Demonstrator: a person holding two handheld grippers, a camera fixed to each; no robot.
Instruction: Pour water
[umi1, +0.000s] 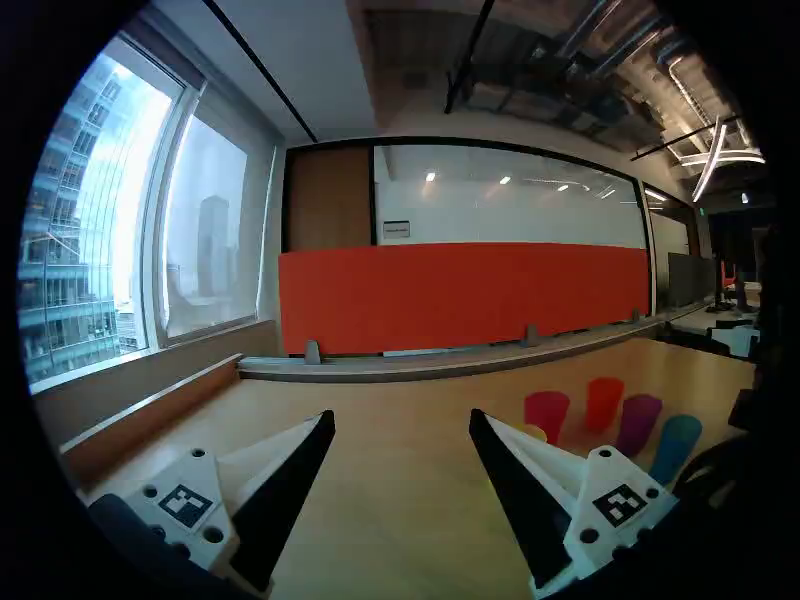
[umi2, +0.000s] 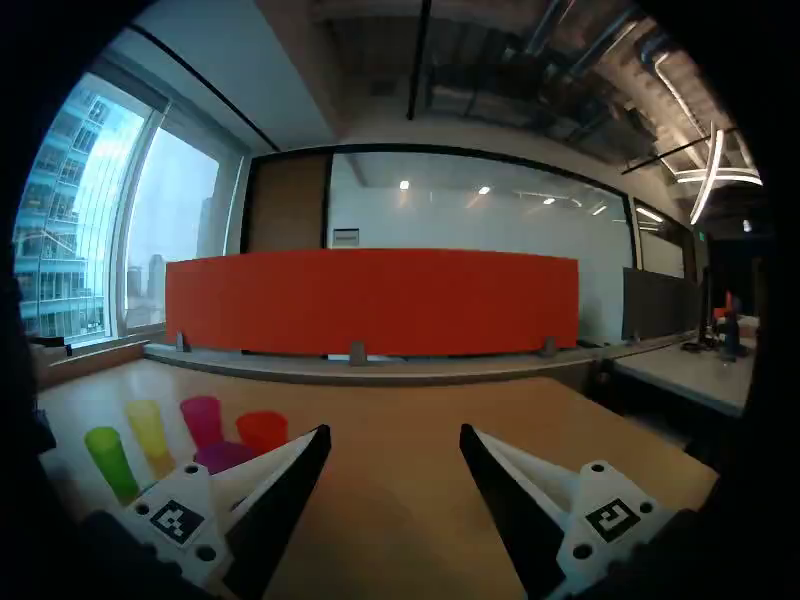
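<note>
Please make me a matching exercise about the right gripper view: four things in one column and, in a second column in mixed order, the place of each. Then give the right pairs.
Things
1. green cup
2. red cup
3. divider
4. window

Places
A. along the far edge of the table
B. leftmost cup
C. left of the divider
D. rightmost cup

Pairs: 1-B; 2-D; 3-A; 4-C

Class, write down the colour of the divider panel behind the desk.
The divider panel is orange-red; the right gripper view shows it best.
</note>
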